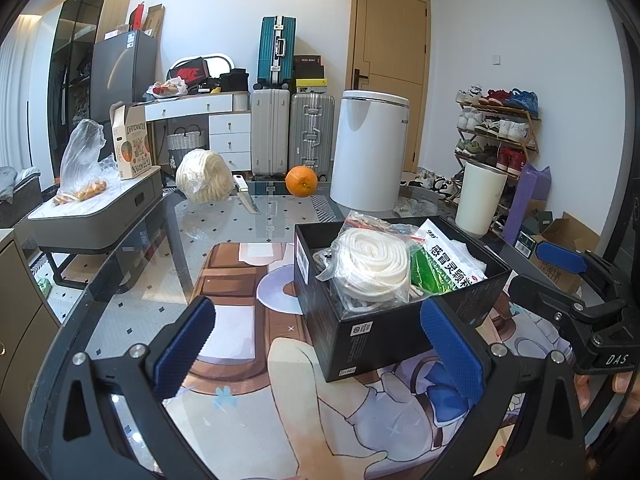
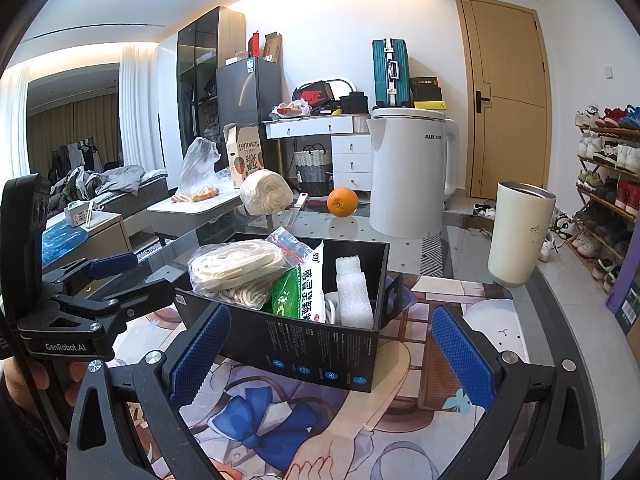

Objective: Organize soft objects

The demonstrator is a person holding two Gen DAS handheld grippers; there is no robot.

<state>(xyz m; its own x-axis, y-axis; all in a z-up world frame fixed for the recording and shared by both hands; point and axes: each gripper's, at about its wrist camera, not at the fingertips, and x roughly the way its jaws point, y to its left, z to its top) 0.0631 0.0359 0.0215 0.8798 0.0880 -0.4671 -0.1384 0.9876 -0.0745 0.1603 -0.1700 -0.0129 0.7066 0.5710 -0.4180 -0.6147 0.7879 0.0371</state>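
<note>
- The left gripper [image 1: 316, 344], with black arms and blue ribbed pads, is seen with its jaws spread wide and nothing between them; its right pad lies just in front of the near corner of the open black cardboard box [image 1: 360, 332].
- The right gripper [image 2: 332, 352] is likewise held wide and empty, its two blue pads flanking the near wall of the same black box [image 2: 320, 356] without visibly touching it.
- Inside the box a coil of white rope sealed in a clear plastic bag [image 1: 372, 268] is seen at the left, resting above the rim.
- Beside it a green-and-white medicine sachet with printed characters [image 2: 304, 288] stands upright, and a white foam block [image 2: 354, 292] is lodged against the right wall.
- The box rests on a printed cartoon desk mat [image 1: 240, 360] spread on a glass table top [image 1: 224, 220].
- A second, larger bundle of cream rope in a clear bag [image 1: 204, 176] lies at the far side of the table, well apart from the box.
- A white-handled knife [image 1: 246, 196] lies just beside that bundle, and a round orange fruit [image 1: 301, 181] sits farther right.
- A white electric kettle [image 2: 408, 176] and a cream cylindrical tumbler [image 2: 518, 232] stand on the table's right half.
- Fingers of a hand [image 2: 24, 380] are seen on the left gripper's handle in the right wrist view.
</note>
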